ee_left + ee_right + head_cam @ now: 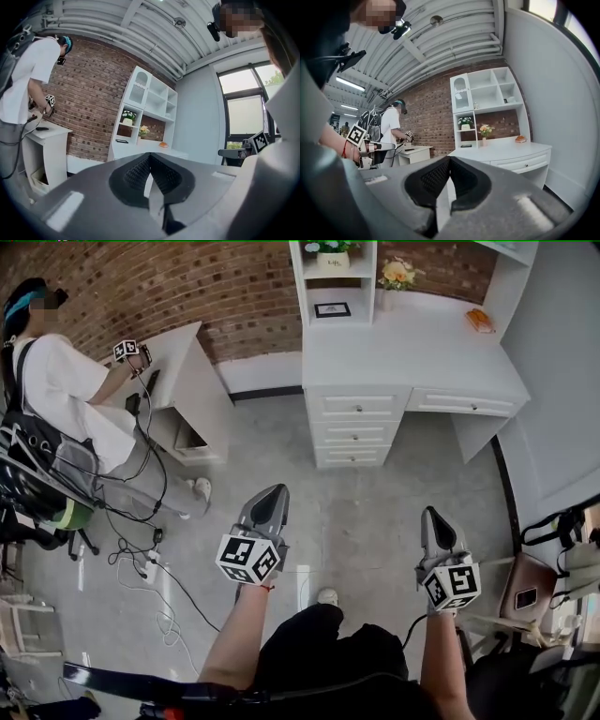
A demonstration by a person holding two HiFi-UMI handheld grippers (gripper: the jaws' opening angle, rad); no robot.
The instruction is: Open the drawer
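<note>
**Both grippers closed and empty, well short of the drawers**

Holds the left gripper (277, 490) out level over the grey floor (375, 512), near and left of centre, jaws pressed together with nothing between them. Holds the right gripper (430, 514) out alongside, to the right, likewise closed fully on nothing. Shows the same in both gripper views: ribbed pads (133, 173) met at the tip, only open room beyond.

Faces a white desk (412, 352) at the far side, set against a brick wall (141, 287). Under the desk's left part, three stacked drawers (354, 430), all pushed in. Just right of them, a wide drawer (464, 404), also pushed in. Well apart from both grippers, touched by neither.

On the desk top: a shelf unit (333, 277) at the far left end, a vase of flowers (397, 276) beside it, a small orange thing (479, 321) toward the right.

Far left: a second person (66, 390) bent at a small white table (183, 362), with another marker cube (125, 350) in hand.
</note>
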